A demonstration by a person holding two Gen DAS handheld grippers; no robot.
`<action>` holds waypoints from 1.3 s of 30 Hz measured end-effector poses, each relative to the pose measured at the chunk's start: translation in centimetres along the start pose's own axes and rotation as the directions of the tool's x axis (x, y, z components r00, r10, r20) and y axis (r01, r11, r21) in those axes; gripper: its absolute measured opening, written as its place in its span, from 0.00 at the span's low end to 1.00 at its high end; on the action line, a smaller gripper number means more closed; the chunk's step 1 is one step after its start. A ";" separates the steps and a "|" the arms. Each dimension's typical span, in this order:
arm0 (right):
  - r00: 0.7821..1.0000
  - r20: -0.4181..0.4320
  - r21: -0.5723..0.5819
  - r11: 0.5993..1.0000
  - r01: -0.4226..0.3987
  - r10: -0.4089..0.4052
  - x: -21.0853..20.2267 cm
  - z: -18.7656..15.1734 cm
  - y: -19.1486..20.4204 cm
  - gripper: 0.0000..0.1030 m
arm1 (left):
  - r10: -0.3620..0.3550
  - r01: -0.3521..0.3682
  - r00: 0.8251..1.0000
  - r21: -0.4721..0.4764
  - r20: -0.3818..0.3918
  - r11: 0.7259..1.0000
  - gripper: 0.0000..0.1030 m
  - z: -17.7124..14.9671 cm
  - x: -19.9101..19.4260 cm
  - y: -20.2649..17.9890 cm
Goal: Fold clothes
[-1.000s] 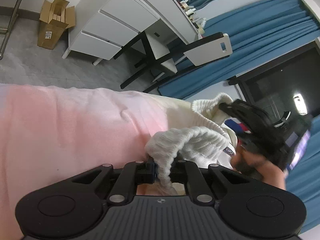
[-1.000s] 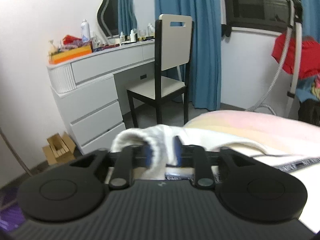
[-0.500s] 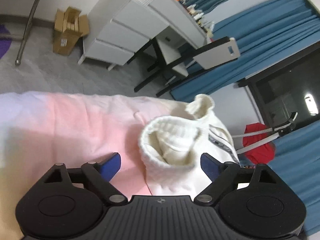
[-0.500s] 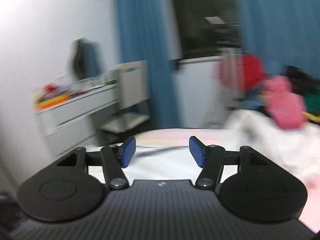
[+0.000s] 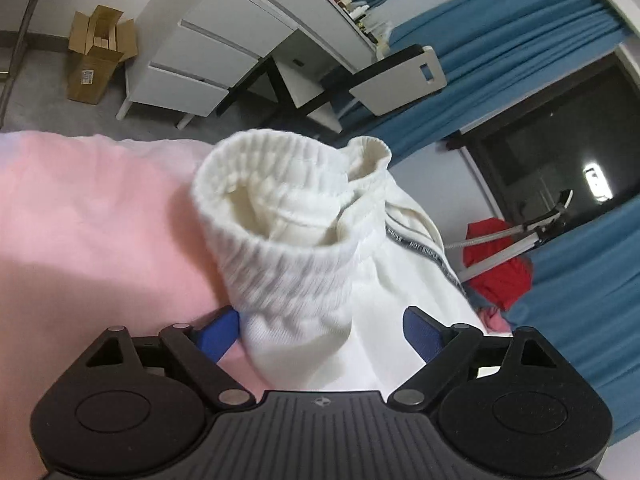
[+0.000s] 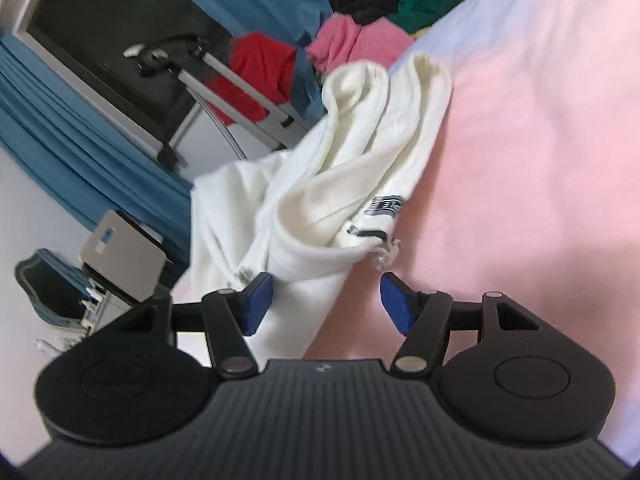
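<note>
Bedroom: bed (image 5: 88,216), dresser (image 5: 224,28), curtains (image 5: 500,36)

Left gripper (image 5: 320,330) spread wide, blue pads (image 5: 218,330) clear of fabric on right side, left pad just beside it. White garment (image 5: 304,248) between fingers, ribbed cuff standing open toward camera, second cuff behind. Garment lies on pink bedding (image 5: 88,216). Far: white drawer unit (image 5: 208,48), chair (image 5: 384,84), cardboard box (image 5: 98,58) far left, blue curtains (image 5: 500,36), red cloth (image 5: 500,256) at right.
</note>
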State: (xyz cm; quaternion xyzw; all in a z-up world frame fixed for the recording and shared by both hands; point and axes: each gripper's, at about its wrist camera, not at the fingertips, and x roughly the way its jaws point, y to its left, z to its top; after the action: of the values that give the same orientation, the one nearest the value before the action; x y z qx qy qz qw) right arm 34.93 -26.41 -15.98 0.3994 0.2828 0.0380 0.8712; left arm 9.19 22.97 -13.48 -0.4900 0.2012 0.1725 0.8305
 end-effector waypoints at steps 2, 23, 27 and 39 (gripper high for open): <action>1.000 0.009 0.034 0.999 -0.015 0.015 1.3 0.1 0.1 0.55 | 0.003 -0.003 1.000 -0.002 0.017 1.000 0.71 0.2 0.8 0.0; 0.894 0.432 -0.369 0.928 0.055 0.119 -13.8 5.6 14.1 0.18 | -0.300 0.298 0.935 0.039 0.187 0.954 0.22 5.1 -6.2 -2.1; 0.933 0.355 -0.412 0.906 0.103 0.055 -9.1 8.9 17.2 0.18 | -0.307 0.304 0.929 0.046 0.205 0.951 0.22 5.2 -5.9 -2.7; 0.994 0.108 -0.581 0.811 0.065 -0.002 8.8 5.1 19.0 0.28 | -0.114 0.115 0.970 0.007 0.215 0.993 0.22 5.7 0.4 -0.5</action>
State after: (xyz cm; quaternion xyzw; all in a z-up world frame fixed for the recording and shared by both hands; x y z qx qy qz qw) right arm 48.03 -14.32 -3.78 0.1095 0.2197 0.0872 0.9655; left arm 10.75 27.83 -10.79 -0.4816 0.0812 0.1768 0.8545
